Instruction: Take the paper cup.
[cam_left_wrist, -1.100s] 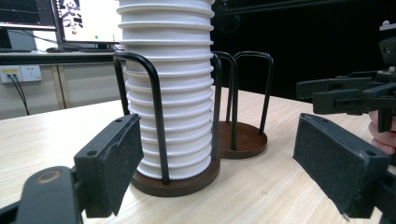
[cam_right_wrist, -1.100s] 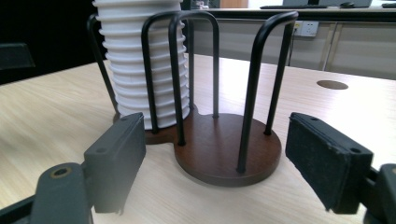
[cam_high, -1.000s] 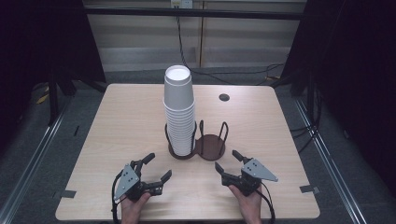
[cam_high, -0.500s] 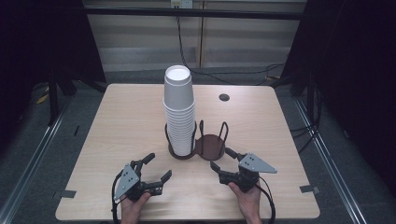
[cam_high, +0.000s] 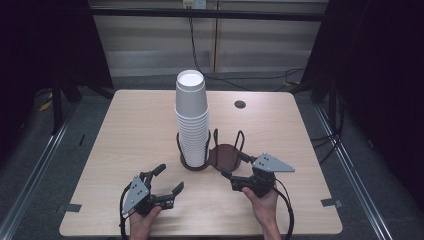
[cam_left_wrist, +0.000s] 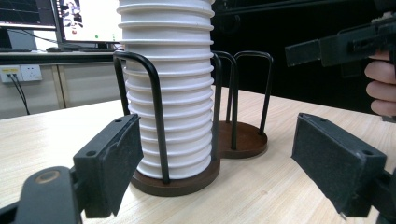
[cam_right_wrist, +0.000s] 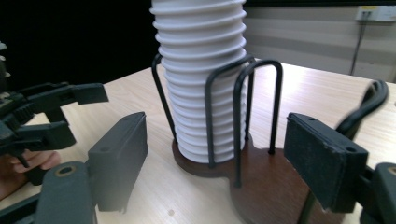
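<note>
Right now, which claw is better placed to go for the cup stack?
Probably the right claw: it hangs open at the holder, beside the cup stack. The left claw, open too, sits farther back on the table.

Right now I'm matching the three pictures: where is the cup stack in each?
High view: cup stack at table centre, in the holder's left ring.
Left gripper view: left of centre, rising past the top edge.
Right gripper view: centre top.
Shared landmark: the empty brown base beside it.
</note>
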